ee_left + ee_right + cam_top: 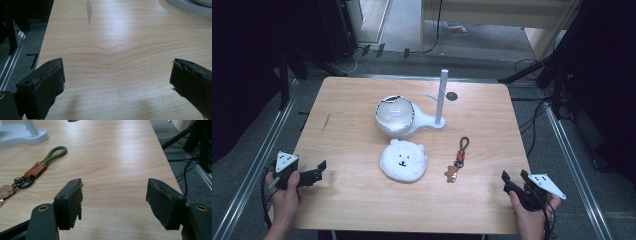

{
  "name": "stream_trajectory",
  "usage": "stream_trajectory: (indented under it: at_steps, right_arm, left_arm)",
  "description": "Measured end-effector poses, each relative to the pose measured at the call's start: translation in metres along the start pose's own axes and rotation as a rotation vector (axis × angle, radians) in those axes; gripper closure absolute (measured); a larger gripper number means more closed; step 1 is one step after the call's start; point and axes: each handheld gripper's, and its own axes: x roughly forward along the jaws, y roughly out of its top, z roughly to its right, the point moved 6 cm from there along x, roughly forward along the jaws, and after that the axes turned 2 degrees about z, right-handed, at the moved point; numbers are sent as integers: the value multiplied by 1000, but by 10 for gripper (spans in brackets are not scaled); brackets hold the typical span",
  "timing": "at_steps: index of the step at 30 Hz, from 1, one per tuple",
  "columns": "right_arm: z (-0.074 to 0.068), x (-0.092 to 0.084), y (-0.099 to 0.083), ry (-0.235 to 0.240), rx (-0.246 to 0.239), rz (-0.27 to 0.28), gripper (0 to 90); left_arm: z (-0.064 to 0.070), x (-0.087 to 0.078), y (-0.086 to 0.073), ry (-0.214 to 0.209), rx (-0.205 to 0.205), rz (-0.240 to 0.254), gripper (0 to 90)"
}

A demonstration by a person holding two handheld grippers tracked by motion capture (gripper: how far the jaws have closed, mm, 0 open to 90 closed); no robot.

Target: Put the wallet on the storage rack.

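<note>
A wooden table (362, 205) holds a white fluffy bear-face pouch (403, 160) at its middle. To the pouch's right lies a keychain (459, 157) with a green loop, a brown leather tab and a small bear charm; it also lies at the left of the right gripper view (37, 168). My left gripper (318, 171) rests at the table's near left edge, open, with bare wood between its jaws (117, 72). Held at the near right corner, my right gripper (508, 181) is open too, nothing between its jaws (115, 192).
Behind the pouch stands a white bowl (394, 114) joined to a white base with an upright post (442, 97); the base's edge (22, 137) shows in the right gripper view. A small dark disc (452, 96) lies behind the post. Dark stands and cables surround the table.
</note>
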Motion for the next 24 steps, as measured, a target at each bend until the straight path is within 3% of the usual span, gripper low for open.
stream_trajectory:
  at_steps: [7,9,10,14,24]
  right_arm:
    - [-21,3,5,35,-19,-15,292]
    - [-28,3,8,25,-37,-18,275]
    - [-36,3,15,29,-54,-13,275]
    - [-52,3,23,60,-51,-26,278]
    - [-93,8,33,101,-111,-54,280]
  left_arm:
    - [0,-1,0,2,0,10,4]
    - [0,-1,0,-4,3,11,4]
    - [0,-1,0,-5,-1,9,4]
    - [1,0,0,2,9,1,4]
    - [0,-1,0,-3,0,11,4]
